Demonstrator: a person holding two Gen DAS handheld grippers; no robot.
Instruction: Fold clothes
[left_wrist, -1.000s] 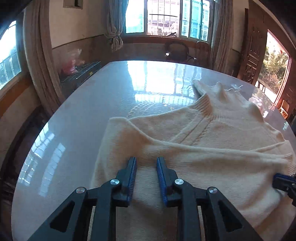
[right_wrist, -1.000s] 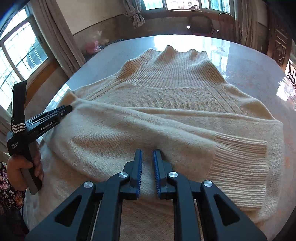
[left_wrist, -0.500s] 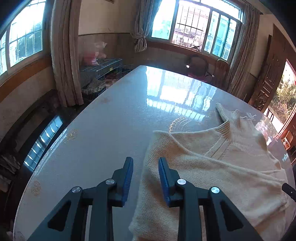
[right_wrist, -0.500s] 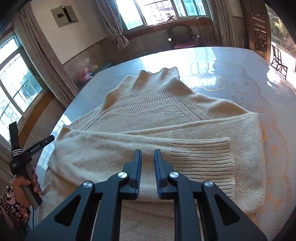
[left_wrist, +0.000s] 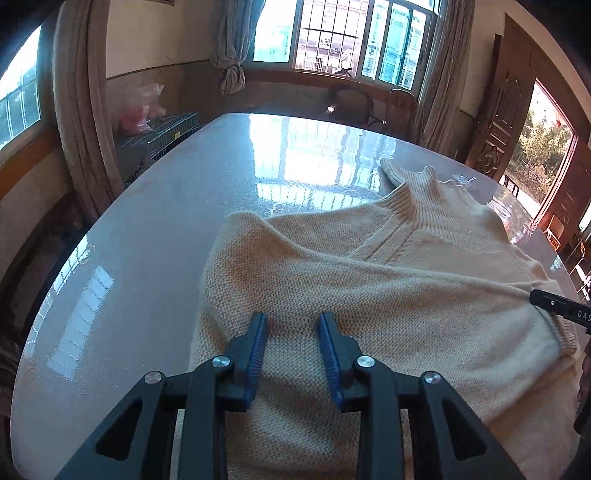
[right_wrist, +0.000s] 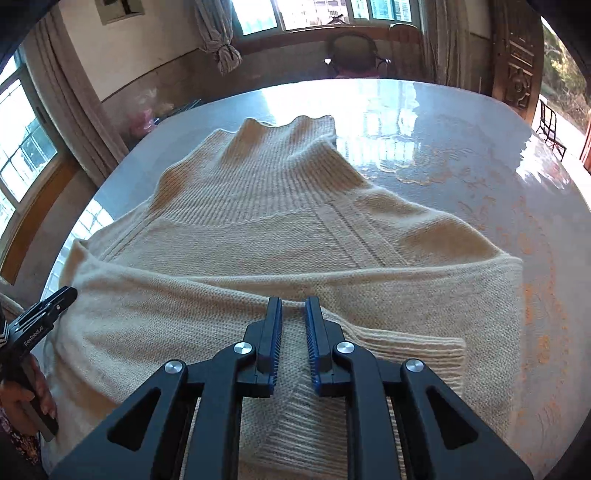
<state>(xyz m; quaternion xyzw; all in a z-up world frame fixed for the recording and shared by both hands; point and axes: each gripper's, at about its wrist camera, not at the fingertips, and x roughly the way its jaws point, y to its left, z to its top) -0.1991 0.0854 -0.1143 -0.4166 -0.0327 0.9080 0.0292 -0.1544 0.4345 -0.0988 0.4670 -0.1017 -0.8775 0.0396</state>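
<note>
A cream knitted sweater (right_wrist: 280, 236) lies flat on a glossy grey table (right_wrist: 461, 147), its ribbed high collar (right_wrist: 291, 129) pointing toward the far window. One sleeve is folded across the body of the sweater, and its ribbed cuff (right_wrist: 417, 350) lies near the sweater's right edge.

The right gripper (right_wrist: 293, 306) points steeply down over the folded sleeve, close to the cuff. Its blue-padded jaws stand only a narrow gap apart, nearly clenched, with knit showing under the gap; I cannot tell whether any cloth is pinched. The left gripper (left_wrist: 293, 321) slants down over the sweater's left part, near its left edge. Its jaws are opening, with a clear gap between the pads and only the flat knit beneath, nothing grasped.

In the right wrist view, a hand (right_wrist: 22, 402) on the sweater's left side holds the left gripper's handle, with a patterned sleeve below it. In the left wrist view, the black tip of the right gripper (left_wrist: 557, 306) shows over the sweater's right edge.

Beyond the collar end of the sweater stand a dark chair (left_wrist: 352, 103), curtains (left_wrist: 231, 40) and barred windows (left_wrist: 332, 33). Left of the sweater, off the table, sits a wire crate (left_wrist: 159, 136) with a pink bag (left_wrist: 142, 110) on it. Right of the sweater is a carved wooden door (left_wrist: 506, 122).
</note>
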